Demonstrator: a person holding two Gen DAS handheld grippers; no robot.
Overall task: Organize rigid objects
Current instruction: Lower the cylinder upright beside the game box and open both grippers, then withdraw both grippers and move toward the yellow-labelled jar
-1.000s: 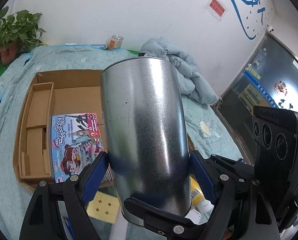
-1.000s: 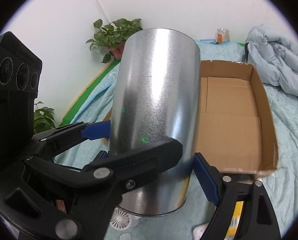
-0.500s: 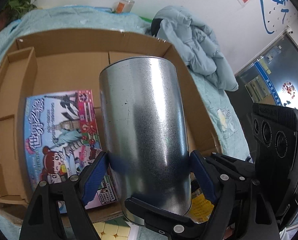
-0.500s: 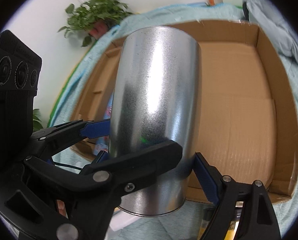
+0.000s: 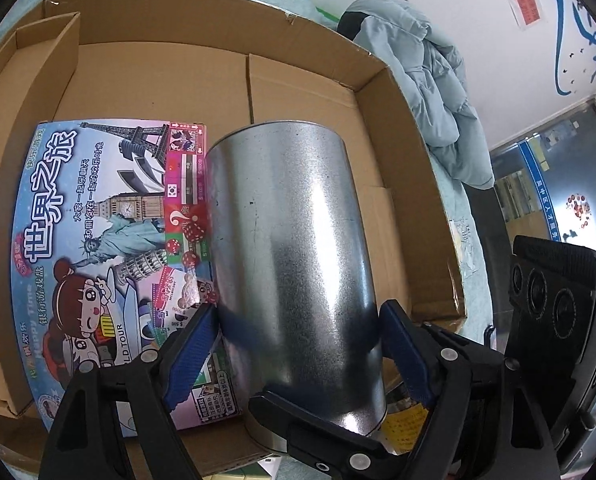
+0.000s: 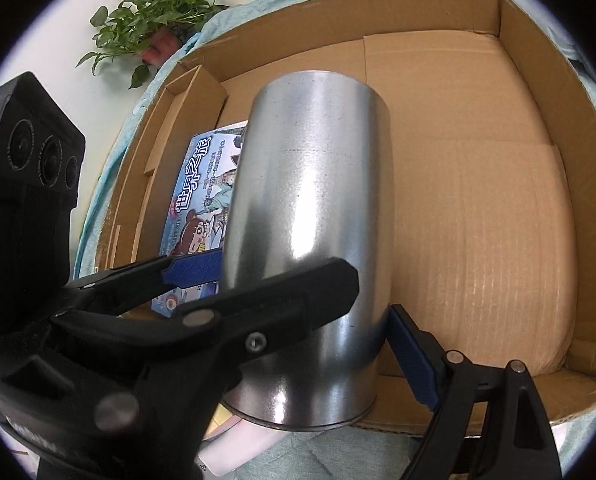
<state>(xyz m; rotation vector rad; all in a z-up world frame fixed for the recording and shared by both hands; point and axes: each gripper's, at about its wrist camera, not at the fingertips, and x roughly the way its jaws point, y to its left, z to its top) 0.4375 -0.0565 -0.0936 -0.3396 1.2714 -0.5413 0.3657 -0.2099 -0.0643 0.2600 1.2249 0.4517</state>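
Observation:
A tall shiny metal can (image 5: 294,264) is held by both grippers at once, over the open cardboard box (image 5: 401,92). My left gripper (image 5: 298,340) is shut on its lower part, blue pads on both sides. My right gripper (image 6: 309,320) is shut on the same can (image 6: 309,216), crossing the left one. A colourful board game box (image 5: 98,232) lies flat inside the cardboard box, left of the can; it also shows in the right wrist view (image 6: 202,196).
The cardboard box has a narrow divider section (image 5: 26,80) on its left and bare floor (image 6: 477,220) on its right. A pale blue jacket (image 5: 437,92) lies beyond the box. A potted plant (image 6: 150,20) stands by the wall. Small items (image 5: 401,428) lie under the can.
Both grippers have carried the can forward from in front of the box to over it, and tilted down toward the box floor. The grip has not changed.

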